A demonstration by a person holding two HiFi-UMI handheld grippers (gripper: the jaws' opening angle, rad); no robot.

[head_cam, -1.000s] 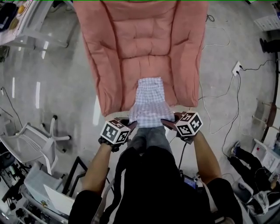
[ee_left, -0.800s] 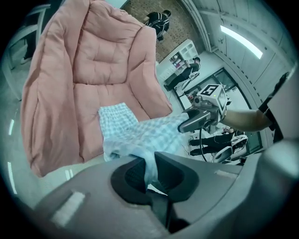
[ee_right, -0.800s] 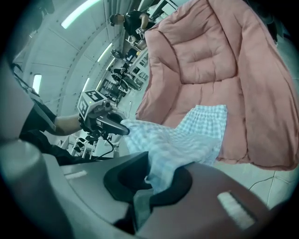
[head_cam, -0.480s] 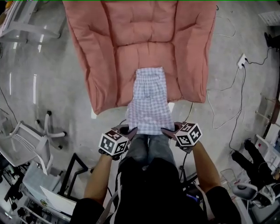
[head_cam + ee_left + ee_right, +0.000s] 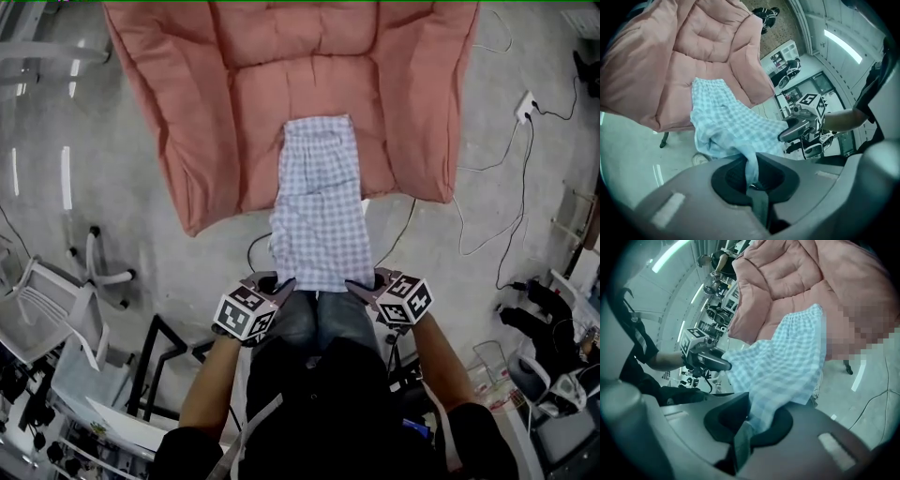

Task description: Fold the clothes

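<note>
Now the left hand-held gripper [image 5: 752, 183] is clamped tight on one near corner of the checked garment [image 5: 319, 216], and the right hand-held gripper [image 5: 746, 426] is clamped the same way on the other corner. The garment is stretched out flat, its gathered far end lying on the seat of the pink padded chair [image 5: 234, 103]. A second ago both grippers were at the chair's front edge. They now stand clear of it over the floor [image 5: 141, 272], and more cloth hangs off the seat.

Garment [image 5: 319, 216] on cushion [image 5: 187, 112] (far end)
</note>
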